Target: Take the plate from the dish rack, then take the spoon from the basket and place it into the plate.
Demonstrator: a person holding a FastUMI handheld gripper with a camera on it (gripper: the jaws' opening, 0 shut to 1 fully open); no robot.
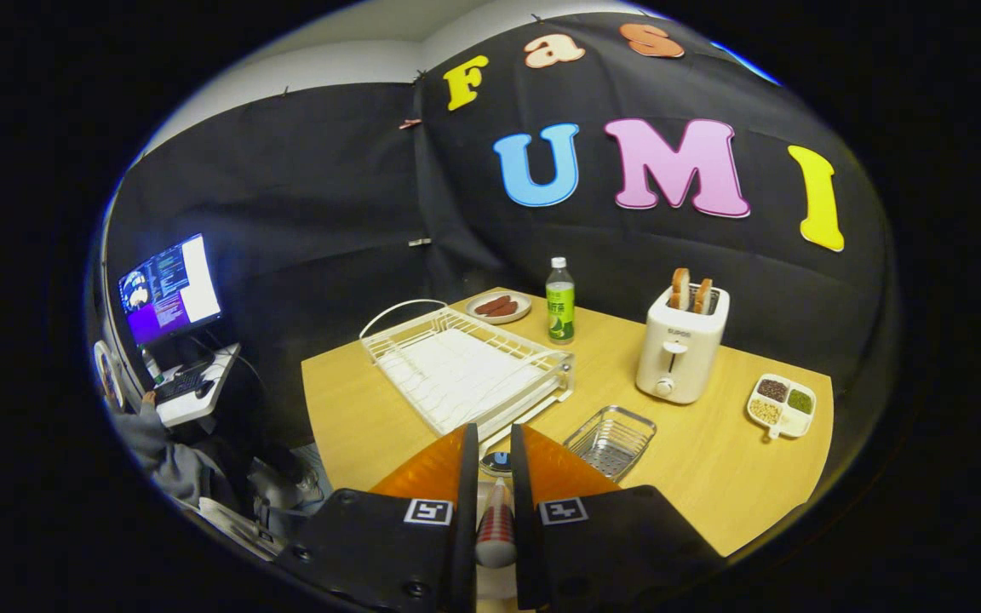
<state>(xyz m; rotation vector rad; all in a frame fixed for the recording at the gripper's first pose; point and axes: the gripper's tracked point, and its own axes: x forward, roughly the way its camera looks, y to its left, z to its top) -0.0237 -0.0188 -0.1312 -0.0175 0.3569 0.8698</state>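
Your gripper has its two orange fingers drawn close together, clamped on the spoon, whose red-and-white striped handle stands in the narrow gap between them. Just past the fingertips you can see a small slice of the plate, a dark round dish with a pale rim, lying on the wooden table; most of it is hidden behind the fingers.

Take the white dish rack as your landmark. It sits flat on the table just beyond the fingertips. To its right and nearer you is the metal mesh basket, close beside the right finger. Behind the rack stands a green bottle, with a small plate of sausages just left of it. Farther right of the rack is a white toaster with two slices of toast up, and beyond that a divided dish of grains.

Well left of the rack, off the table, a person sits at a desk with a lit monitor.
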